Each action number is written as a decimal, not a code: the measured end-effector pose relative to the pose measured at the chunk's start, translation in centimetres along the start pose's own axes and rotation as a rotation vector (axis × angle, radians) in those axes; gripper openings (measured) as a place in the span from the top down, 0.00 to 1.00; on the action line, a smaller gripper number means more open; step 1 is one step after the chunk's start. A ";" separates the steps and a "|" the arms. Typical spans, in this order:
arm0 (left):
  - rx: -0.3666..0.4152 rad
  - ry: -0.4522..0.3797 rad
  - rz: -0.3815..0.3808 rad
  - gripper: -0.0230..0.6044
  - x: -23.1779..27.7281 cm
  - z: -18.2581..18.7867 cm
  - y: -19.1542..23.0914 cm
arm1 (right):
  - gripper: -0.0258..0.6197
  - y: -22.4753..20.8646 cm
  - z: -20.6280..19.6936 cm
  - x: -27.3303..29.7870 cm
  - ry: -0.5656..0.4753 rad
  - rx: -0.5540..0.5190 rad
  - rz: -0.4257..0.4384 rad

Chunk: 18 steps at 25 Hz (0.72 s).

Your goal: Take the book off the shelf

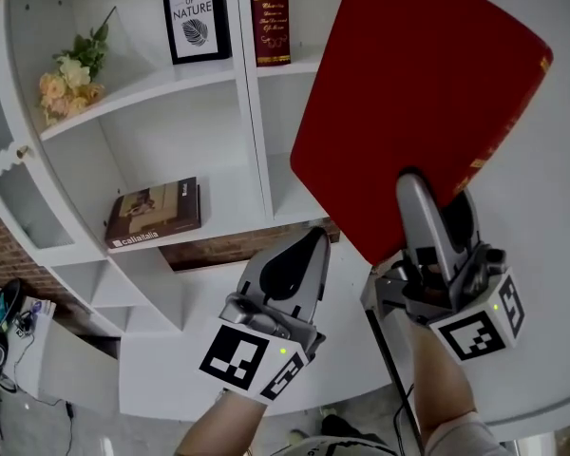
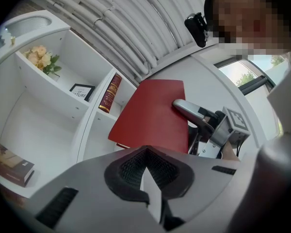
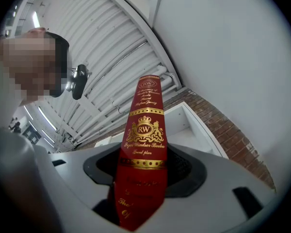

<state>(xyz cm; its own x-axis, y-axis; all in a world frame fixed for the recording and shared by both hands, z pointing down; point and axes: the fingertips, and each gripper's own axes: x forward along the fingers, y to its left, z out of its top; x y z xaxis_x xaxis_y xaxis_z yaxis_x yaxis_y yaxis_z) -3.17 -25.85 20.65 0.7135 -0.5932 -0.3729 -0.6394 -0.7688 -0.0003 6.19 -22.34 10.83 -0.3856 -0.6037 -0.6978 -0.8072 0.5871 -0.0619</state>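
Red book (image 1: 418,103) sits clamped across its spine in the right gripper (image 1: 427,199), held clear of the shelf (image 1: 161,85); left gripper (image 1: 315,240) closed and empty; removal judged complete, next move likely a steady carry to a resting place.

Spine of the red book (image 3: 143,144) nearest me, right gripper view: gold crest with "RW" clear, and a smaller "RW" badge at its far end. The script line under the crest looks like "Royal Windsor Books", though I'm not certain of it; the other gold lines are too fine or blurred to read. Framed print (image 1: 197,15) on the upper left shelf (image 1: 142,88): "OF" over "NATURE", small word above illegible. Brown book (image 1: 156,215) lying flat, lower left: white spine lettering, roughly "caliatalia". Upright dark red volume (image 1: 271,12) right of the print: gold lettering, unreadable
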 end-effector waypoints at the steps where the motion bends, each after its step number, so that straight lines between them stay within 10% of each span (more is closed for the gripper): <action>1: -0.001 0.006 0.002 0.95 -0.4 -0.3 0.0 | 0.57 0.2 -0.5 -0.5 0.008 0.006 -0.001; 18: -0.034 0.082 0.054 0.95 -6.9 -4.8 0.4 | 0.57 1.3 -9.4 -7.6 0.117 0.083 -0.061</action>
<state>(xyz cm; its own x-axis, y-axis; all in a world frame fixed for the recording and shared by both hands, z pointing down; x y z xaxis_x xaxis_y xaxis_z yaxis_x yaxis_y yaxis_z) -6.92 -23.20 27.67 0.7005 -0.6501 -0.2943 -0.6681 -0.7424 0.0498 3.90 -22.05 22.75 -0.3903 -0.6957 -0.6031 -0.7929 0.5869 -0.1638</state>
